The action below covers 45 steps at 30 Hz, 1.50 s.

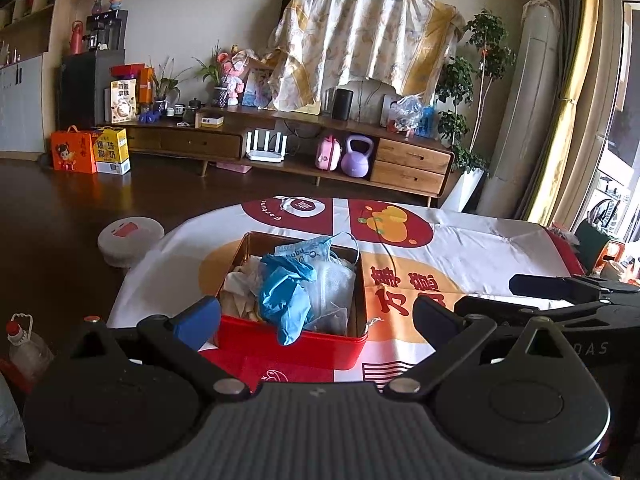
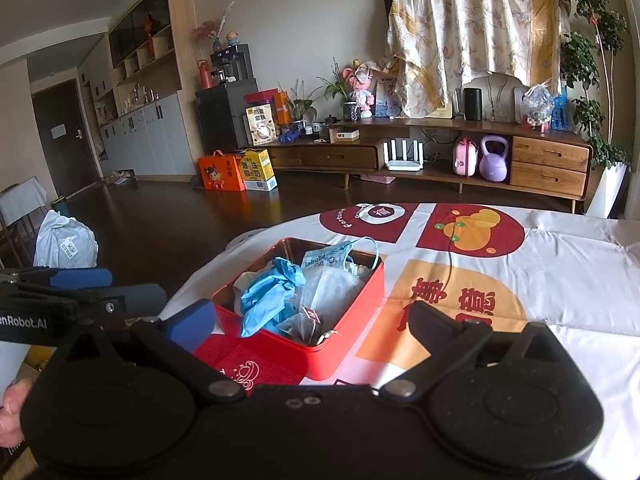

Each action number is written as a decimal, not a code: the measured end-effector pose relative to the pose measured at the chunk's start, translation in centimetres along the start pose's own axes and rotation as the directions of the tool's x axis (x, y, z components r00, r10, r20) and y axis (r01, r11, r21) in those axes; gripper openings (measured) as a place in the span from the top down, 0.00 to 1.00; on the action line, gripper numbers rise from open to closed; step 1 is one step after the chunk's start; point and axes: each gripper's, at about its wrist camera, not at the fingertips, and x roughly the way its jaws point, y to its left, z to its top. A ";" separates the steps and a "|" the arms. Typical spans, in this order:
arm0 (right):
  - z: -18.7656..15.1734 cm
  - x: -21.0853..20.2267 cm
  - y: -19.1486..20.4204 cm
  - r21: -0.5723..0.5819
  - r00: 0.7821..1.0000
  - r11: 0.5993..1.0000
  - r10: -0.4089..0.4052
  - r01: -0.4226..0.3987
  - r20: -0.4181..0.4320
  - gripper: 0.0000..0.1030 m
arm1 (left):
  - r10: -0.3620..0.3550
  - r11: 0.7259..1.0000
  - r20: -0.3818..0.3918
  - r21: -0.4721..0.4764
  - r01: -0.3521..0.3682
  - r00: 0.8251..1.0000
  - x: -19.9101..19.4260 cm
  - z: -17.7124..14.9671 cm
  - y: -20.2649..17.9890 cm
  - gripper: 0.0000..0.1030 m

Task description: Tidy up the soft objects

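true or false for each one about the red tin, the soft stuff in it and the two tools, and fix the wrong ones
1. The red tin has its lid on. False: it is open, with soft things heaped inside.
2. A blue glove lies in the tin. True.
3. The left tool is shut on the glove. False: its fingers are spread wide and hold nothing.
4. The right tool is open and empty. True.
5. The tin stands on the bare floor. False: it stands on a table under a white cloth with red and orange print.
6. A face mask with blue loops lies at the tin's far side. True.
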 end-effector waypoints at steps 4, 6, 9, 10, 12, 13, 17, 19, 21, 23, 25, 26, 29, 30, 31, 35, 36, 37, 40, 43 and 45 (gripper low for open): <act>0.0 0.0 0.0 0.002 1.000 1.000 0.000 0.000 0.000 0.00 | 0.001 1.000 -0.001 -0.003 -0.001 1.000 0.0 0.0 0.0 0.00; 0.0 0.0 0.1 -0.001 1.000 1.000 -0.001 0.002 0.001 0.00 | 0.000 1.000 -0.002 -0.003 0.000 1.000 0.0 0.0 0.0 0.00; 0.0 0.0 0.1 0.000 1.000 1.000 -0.001 0.001 0.000 0.00 | -0.001 1.000 -0.002 -0.004 0.001 1.000 0.0 0.0 0.0 0.00; 0.0 0.0 0.2 0.000 1.000 1.000 -0.002 0.002 0.000 0.00 | 0.000 1.000 -0.002 -0.003 0.000 1.000 0.0 0.0 0.0 0.00; 0.0 0.0 0.1 0.000 1.000 1.000 -0.001 0.001 -0.001 0.00 | -0.002 1.000 -0.003 -0.005 0.002 1.000 0.0 0.0 0.0 0.00; 0.0 0.0 0.1 0.000 1.000 1.000 -0.002 0.002 -0.001 0.00 | -0.001 1.000 -0.004 -0.005 0.001 1.000 0.0 0.0 0.0 0.00; 0.0 0.0 0.1 0.001 1.000 1.000 -0.001 0.001 0.000 0.00 | -0.002 1.000 -0.005 -0.006 0.002 1.000 0.1 -0.1 -0.1 0.00; 0.0 0.0 0.1 0.001 1.000 1.000 -0.001 0.001 -0.001 0.00 | -0.003 1.000 -0.006 -0.005 0.003 1.000 0.1 -0.2 -0.2 0.00; 0.0 0.0 0.1 0.001 1.000 1.000 -0.002 0.002 -0.002 0.00 | -0.004 1.000 -0.006 -0.006 0.004 1.000 0.1 -0.3 -0.2 0.00; 0.1 -0.1 0.0 0.001 1.000 1.000 -0.003 0.003 -0.001 0.00 | -0.007 1.000 -0.006 -0.007 0.007 1.000 0.2 -0.5 -0.3 0.00; 0.1 -0.1 0.1 0.002 1.000 1.000 -0.003 0.003 -0.001 0.00 | -0.008 1.000 -0.005 -0.007 0.008 1.000 0.2 -0.5 -0.3 0.00; 0.0 -0.1 0.1 0.002 1.000 1.000 -0.005 0.005 -0.002 0.00 | -0.010 1.000 -0.005 -0.007 0.010 1.000 0.2 -0.6 -0.3 0.00; -0.3 -0.1 0.0 0.004 1.000 1.000 -0.007 0.007 -0.002 0.00 | -0.017 1.000 -0.003 -0.009 0.017 1.000 0.1 -0.6 -0.5 0.00; -0.3 -0.2 0.1 0.004 1.000 1.000 -0.008 0.008 -0.001 0.00 | -0.018 1.000 -0.003 -0.009 0.017 1.000 0.1 -0.6 -0.6 0.00; -0.4 -0.2 0.0 0.005 1.000 1.000 -0.010 0.010 -0.001 0.00 | -0.019 1.000 -0.001 -0.008 0.019 1.000 0.0 -0.7 -0.7 0.00; -0.6 -0.6 0.0 0.007 1.000 1.000 -0.026 0.026 0.003 0.00 | -0.032 0.999 0.004 -0.006 0.032 0.999 -0.2 -0.5 -0.9 0.00; -0.7 -0.8 -0.1 0.010 1.000 0.999 -0.030 0.030 0.003 0.00 | -0.037 0.999 0.003 -0.004 0.037 0.999 -0.2 -0.5 -1.1 0.00; -0.7 -0.9 -0.1 0.013 0.999 0.999 -0.034 0.034 0.003 0.00 | -0.042 0.999 0.003 -0.003 0.042 0.999 -0.2 -0.5 -1.2 0.00; -0.8 -1.4 -0.3 0.026 0.999 0.999 -0.037 0.037 0.004 0.00 | -0.051 0.999 0.002 0.002 0.051 0.999 -0.3 -0.5 -1.6 0.00; -0.9 -1.7 -0.5 0.032 0.999 0.998 -0.045 0.044 0.005 0.00 | -0.058 0.998 -0.001 0.003 0.058 0.998 -0.3 -0.4 -1.7 0.00; -1.0 -1.9 -0.5 0.035 0.999 0.998 -0.046 0.046 0.005 0.00 | -0.063 0.998 -0.002 0.001 0.063 0.998 -0.3 -0.4 -1.8 0.00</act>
